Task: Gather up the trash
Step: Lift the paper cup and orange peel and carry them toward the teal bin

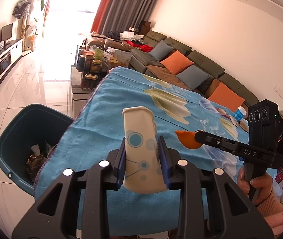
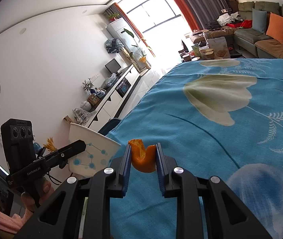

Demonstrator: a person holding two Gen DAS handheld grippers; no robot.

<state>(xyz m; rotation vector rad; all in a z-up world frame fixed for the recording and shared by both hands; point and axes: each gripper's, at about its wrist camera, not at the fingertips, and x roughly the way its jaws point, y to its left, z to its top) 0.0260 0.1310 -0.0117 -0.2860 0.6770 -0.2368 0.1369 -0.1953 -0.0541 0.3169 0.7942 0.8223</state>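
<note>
Both grippers are gripping: my left gripper [image 1: 142, 160] is squeezing a cup [image 1: 140, 151], my right gripper [image 2: 143, 160] is clamping peel [image 2: 142, 157].

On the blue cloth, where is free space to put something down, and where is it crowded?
The blue tablecloth is bare across its middle, from the edge by the teal trash bin to the sofa side. Wrappers and a small blue-capped bottle crowd the right corner. The left gripper holds a paper cup, the right gripper an orange peel.
</note>
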